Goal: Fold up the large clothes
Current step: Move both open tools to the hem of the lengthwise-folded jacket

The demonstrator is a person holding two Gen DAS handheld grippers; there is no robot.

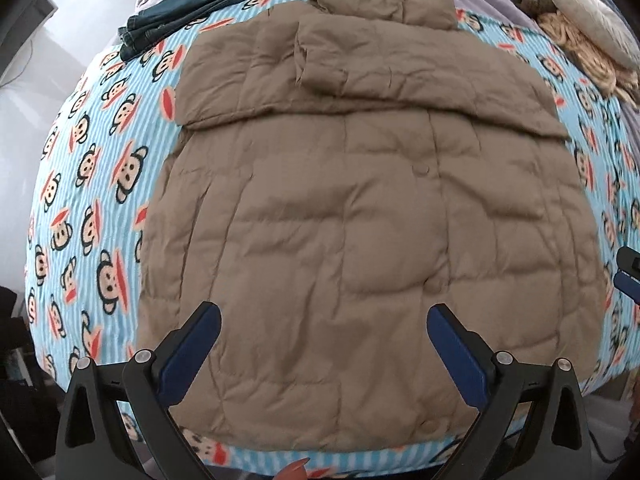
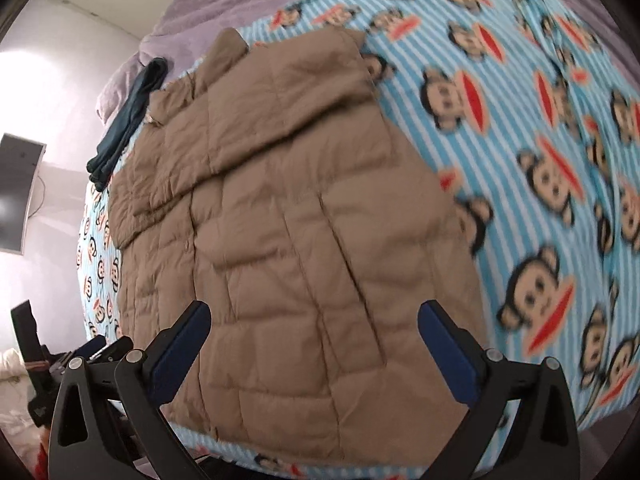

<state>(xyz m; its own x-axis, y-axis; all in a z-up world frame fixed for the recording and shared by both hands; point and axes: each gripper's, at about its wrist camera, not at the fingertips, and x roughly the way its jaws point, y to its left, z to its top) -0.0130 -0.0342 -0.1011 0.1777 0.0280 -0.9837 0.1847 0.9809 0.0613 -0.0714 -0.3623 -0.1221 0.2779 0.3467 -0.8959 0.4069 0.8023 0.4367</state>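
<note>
I hold the left gripper (image 1: pixel 324 320) with jaws spread wide and empty above the near hem of the tan quilted jacket (image 1: pixel 360 220), and the right gripper (image 2: pixel 314 318) equally wide and empty over the hem's right portion. The jacket lies flat on the monkey-print blanket (image 1: pixel 100 200), both sleeves (image 1: pixel 400 76) folded across the chest, so I judge both grippers are staged to take the hem and fold it toward the collar (image 1: pixel 380 4). Dark folded trousers (image 1: pixel 192 4) sit clear beyond the far left corner.
</note>
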